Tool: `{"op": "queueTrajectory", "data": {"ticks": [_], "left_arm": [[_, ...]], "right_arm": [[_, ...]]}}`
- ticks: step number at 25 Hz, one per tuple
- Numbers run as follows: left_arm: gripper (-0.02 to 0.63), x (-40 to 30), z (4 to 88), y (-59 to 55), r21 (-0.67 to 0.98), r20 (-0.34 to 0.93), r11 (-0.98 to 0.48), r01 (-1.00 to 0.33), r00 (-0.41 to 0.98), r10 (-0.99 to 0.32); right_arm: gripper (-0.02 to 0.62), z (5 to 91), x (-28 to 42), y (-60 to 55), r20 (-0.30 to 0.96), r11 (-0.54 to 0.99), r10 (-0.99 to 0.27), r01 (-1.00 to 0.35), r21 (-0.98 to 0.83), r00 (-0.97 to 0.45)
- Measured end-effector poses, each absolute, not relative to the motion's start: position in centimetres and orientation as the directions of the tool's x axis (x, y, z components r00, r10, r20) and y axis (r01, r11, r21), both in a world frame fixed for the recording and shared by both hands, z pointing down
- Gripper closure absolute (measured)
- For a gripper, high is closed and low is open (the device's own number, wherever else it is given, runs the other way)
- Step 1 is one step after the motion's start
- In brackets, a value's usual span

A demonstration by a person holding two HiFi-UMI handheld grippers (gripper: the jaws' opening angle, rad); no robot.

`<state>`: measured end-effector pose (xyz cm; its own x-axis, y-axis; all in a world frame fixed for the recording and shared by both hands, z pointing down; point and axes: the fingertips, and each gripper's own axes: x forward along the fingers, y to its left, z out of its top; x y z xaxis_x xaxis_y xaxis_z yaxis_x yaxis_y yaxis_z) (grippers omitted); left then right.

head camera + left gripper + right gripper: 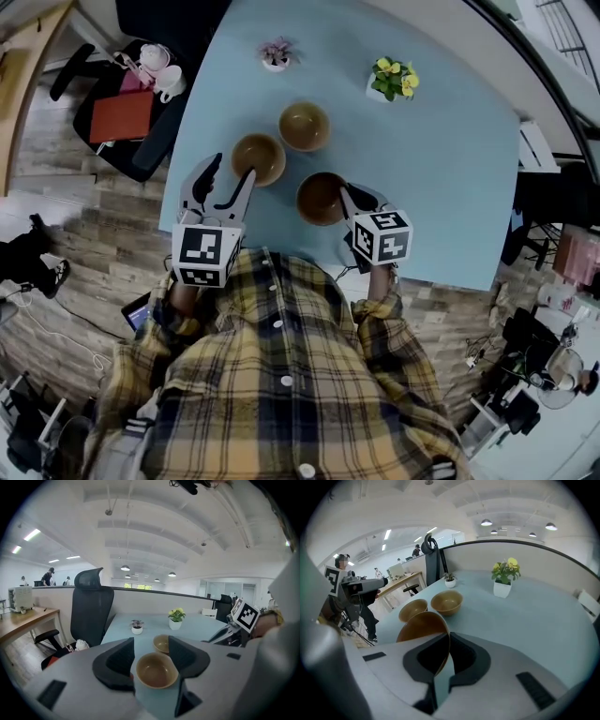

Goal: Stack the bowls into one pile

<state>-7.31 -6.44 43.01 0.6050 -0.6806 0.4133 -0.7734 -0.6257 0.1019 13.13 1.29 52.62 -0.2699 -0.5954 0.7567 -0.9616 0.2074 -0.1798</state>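
Right now three brown bowls sit on the pale blue desk (441, 169), none of them stacked. The right gripper (349, 199) has its fingers (464, 656) pinched together on the rim of the near bowl (321, 198), one finger inside the wall and the other outside. In the right gripper view that bowl (423, 626) tilts, its open side turned towards the other two; whether its base touches the desk I cannot tell

The left gripper (230, 176) holds its fingers (119, 660) wide apart and grips nothing. The left bowl (258, 157) stands upright on the desk just ahead of them, and in the left gripper view it (156, 670) shows in the gap between the fingers without either pad pressing on it. From the head view, the inner fingertip lies right at that bowl's near rim

The far bowl (304, 126) stands upright just beyond the left bowl, close beside it but apart from it. Both lie well clear of the near bowl's far edge

Farther back on the desk stand a small white pot with pinkish leaves (276, 53) and a white pot with yellow flowers (394, 79), well apart from the bowls. A black office chair (122, 115) carrying a red flat thing stands off the desk's left edge
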Motion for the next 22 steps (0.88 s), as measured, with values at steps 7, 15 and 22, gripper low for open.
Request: {"op": "queueTrajectory", "data": {"ticks": [7, 15, 22], "left_arm": [[0.390, -8.6, 42.6, -7.8, 0.091, 0.413, -0.590, -0.802, 0.570, -0.710], [0.391, -9.8, 43.2, -9.3, 0.093, 0.433, -0.549, -0.830, 0.531, -0.729], [0.391, -9.6, 44.0, -10.3, 0.097, 0.461, -0.545, -0.833, 0.523, -0.717]], "right_arm": [[0.578, 49.9, 12.9, -3.0, 0.697, 0.236, -0.660, -0.958, -0.163, -0.281], [0.578, 48.5, 12.4, -8.9, 0.642, 0.262, -0.715, -0.958, -0.120, -0.276], [0.578, 49.8, 12.8, -11.9, 0.630, 0.215, -0.727, -0.962, -0.167, -0.271]]}}
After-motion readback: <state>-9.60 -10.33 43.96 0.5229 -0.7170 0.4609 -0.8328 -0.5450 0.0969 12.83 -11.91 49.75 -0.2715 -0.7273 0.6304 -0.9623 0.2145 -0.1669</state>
